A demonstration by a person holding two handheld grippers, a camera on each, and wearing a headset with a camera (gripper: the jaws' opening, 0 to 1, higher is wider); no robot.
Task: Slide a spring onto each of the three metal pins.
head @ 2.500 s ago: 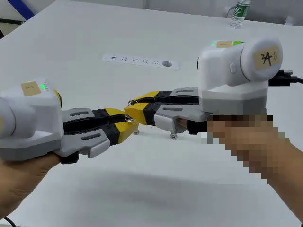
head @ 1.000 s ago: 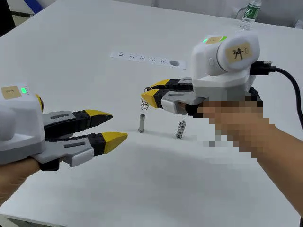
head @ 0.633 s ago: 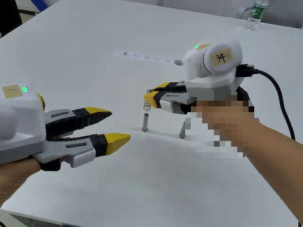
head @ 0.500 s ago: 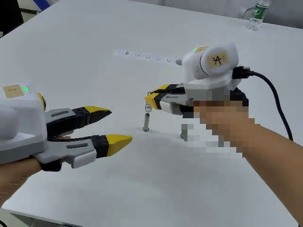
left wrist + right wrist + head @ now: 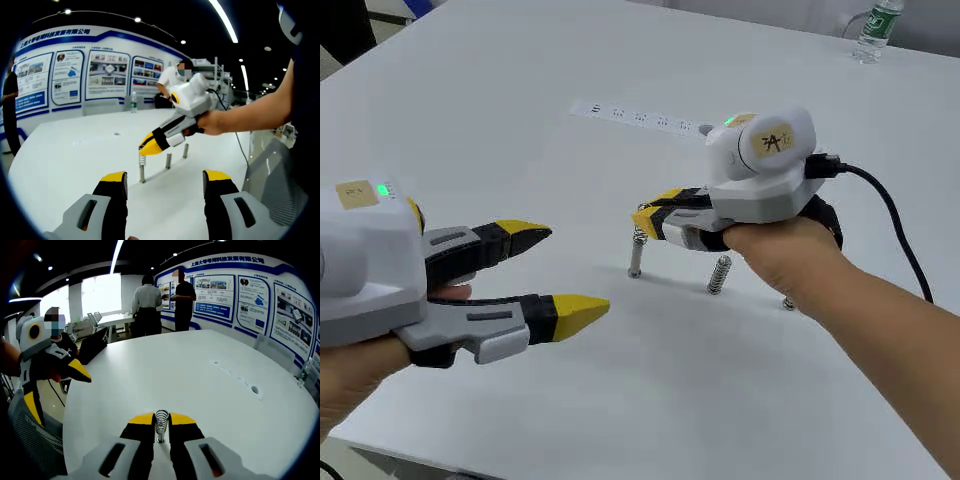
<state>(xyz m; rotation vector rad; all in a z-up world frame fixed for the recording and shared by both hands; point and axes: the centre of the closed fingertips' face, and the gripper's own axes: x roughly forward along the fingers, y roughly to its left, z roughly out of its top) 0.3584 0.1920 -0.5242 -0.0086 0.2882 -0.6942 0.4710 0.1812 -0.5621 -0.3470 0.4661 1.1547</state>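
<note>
Writing: a handwritten sticker point(image 5: 772, 141) on top of the right gripper point(image 5: 646, 222) reads roughly "3A". The pale sticker point(image 5: 357, 193) on the left gripper point(image 5: 555, 272) is too small to read. The blue-and-white wall boards point(image 5: 250, 287) carry a Chinese headline ending 有限公司.
Right gripper: lower centre of its own view, jaws clamped on a small steel coil spring point(image 5: 161, 422) held upright.
Spring's place: centre of the head view, at the top of a bare upright metal pin point(image 5: 636, 262); how far over it cannot be told.
Other pins: a second pin point(image 5: 720, 272), ringed by its own spring, stands just right; a third pin point(image 5: 787, 302) stands farther right.
Left gripper: lower left of the head view, jaws spread wide, grasping nothing.
Surface: a plain white tabletop point(image 5: 500, 110), with a white power strip point(image 5: 640, 113) at upper centre and a clear green-labelled bottle point(image 5: 880, 20) at upper right.
Room: an exhibition hall with ceiling strip lights point(image 5: 227, 20); people point(image 5: 146, 305) stand at the back.
</note>
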